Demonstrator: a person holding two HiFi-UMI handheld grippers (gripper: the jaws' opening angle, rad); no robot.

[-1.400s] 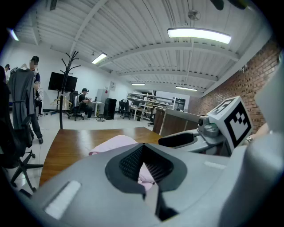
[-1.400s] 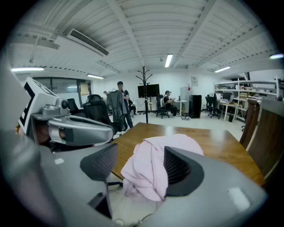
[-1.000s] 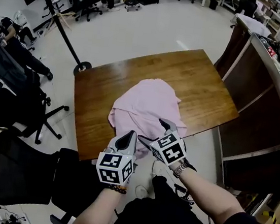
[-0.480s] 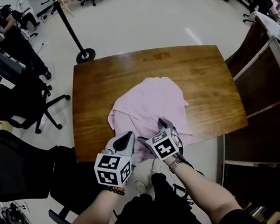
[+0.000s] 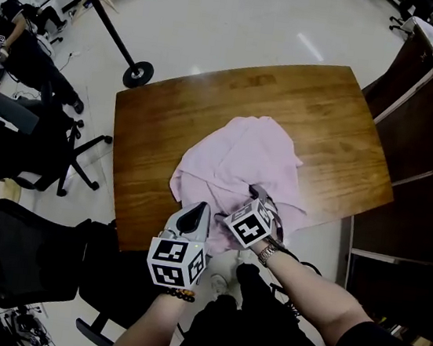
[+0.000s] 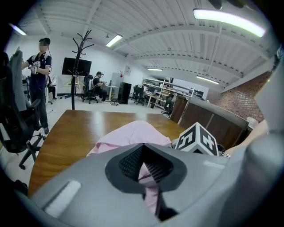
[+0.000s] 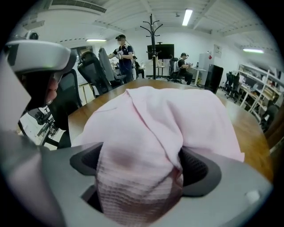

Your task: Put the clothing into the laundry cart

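The pink clothing (image 5: 242, 160) lies in a crumpled heap on the brown table (image 5: 159, 129). Its long axis runs from the near table edge at lower centre of the head view up towards the upper right, and its near end is bunched at the two grippers. The left gripper (image 5: 195, 213) is closed, with a thin fold of the cloth pinched between its jaws at the table's near edge. The right gripper (image 5: 264, 202) points steeply down into the heap; its jaws have just been opening and stand wide apart, with a thick wad of cloth between them. Compared with a second ago, the right gripper sits lower on the cloth, while the heap keeps much the same shape.
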